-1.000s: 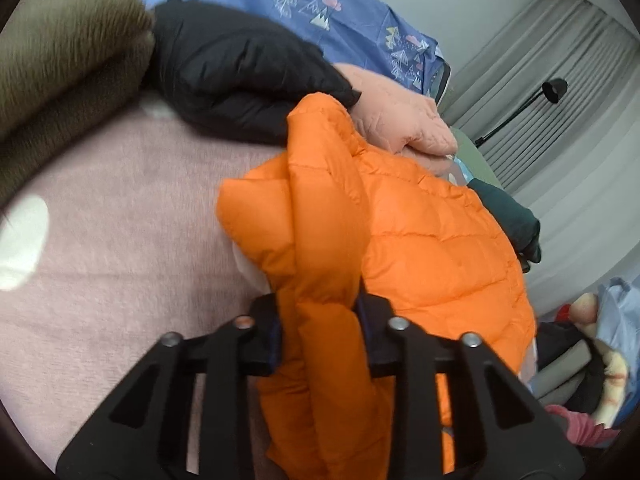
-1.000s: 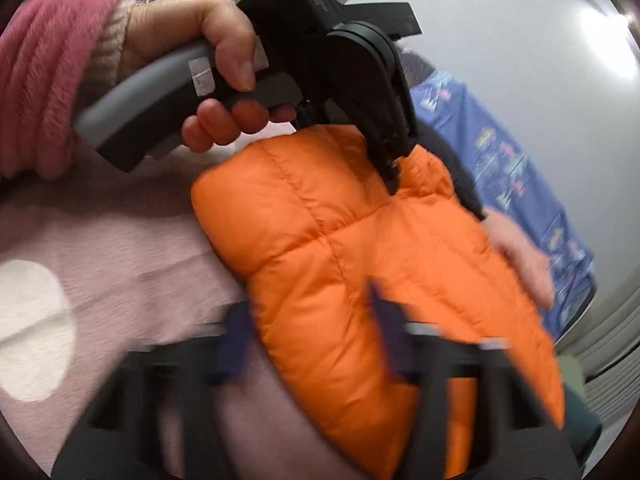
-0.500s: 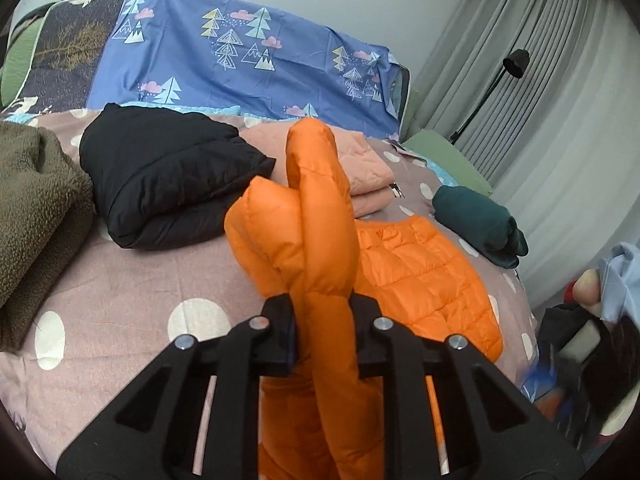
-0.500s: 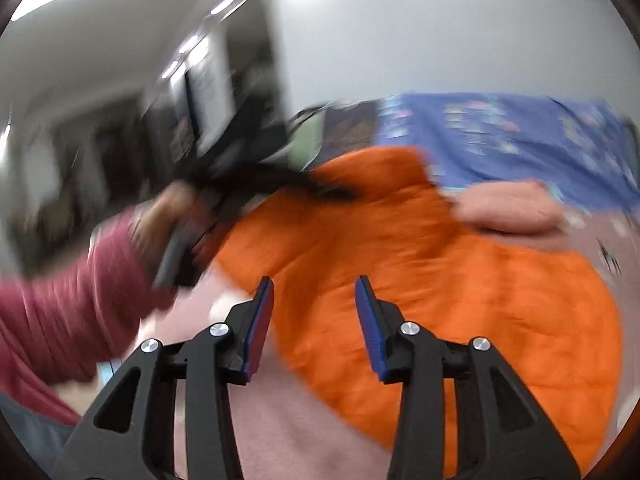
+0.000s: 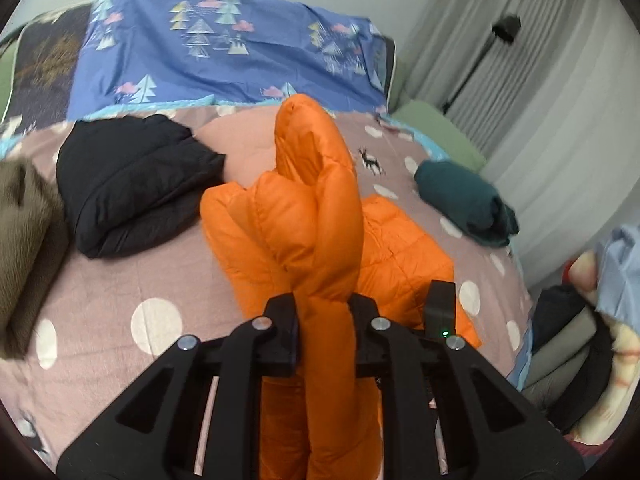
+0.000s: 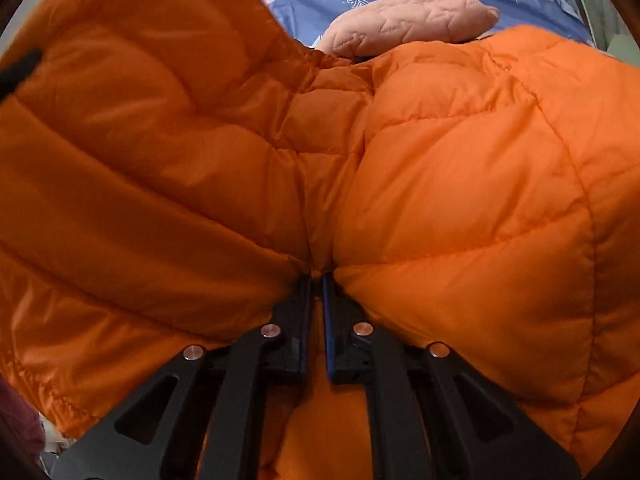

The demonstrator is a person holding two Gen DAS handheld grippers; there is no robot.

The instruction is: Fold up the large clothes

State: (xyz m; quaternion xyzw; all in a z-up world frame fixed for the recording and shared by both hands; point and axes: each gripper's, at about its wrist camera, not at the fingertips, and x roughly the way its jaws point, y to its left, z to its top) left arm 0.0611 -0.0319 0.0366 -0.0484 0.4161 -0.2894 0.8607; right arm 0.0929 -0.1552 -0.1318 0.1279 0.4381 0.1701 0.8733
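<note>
An orange puffer jacket (image 5: 312, 216) is lifted off the bed. My left gripper (image 5: 325, 312) is shut on a thick fold of it, which stands up between the fingers; the rest hangs down to the bed. In the right wrist view the orange jacket (image 6: 460, 184) fills the frame. My right gripper (image 6: 317, 280) is shut on a thin seam of the jacket, jaws nearly touching. The top of the right gripper (image 5: 439, 312) shows just right of my left gripper.
On the pink dotted bedspread (image 5: 132, 280) lie a folded black jacket (image 5: 132, 184), a folded pink quilted garment (image 6: 408, 20), a brown fleece (image 5: 24, 232) at the left and a rolled teal garment (image 5: 464, 204) at the right. Blue tree-print pillows (image 5: 224, 52) lie behind.
My right gripper has gone from open beside the jacket to shut on a seam of it. My left gripper keeps its hold and has lifted the fold a little higher.
</note>
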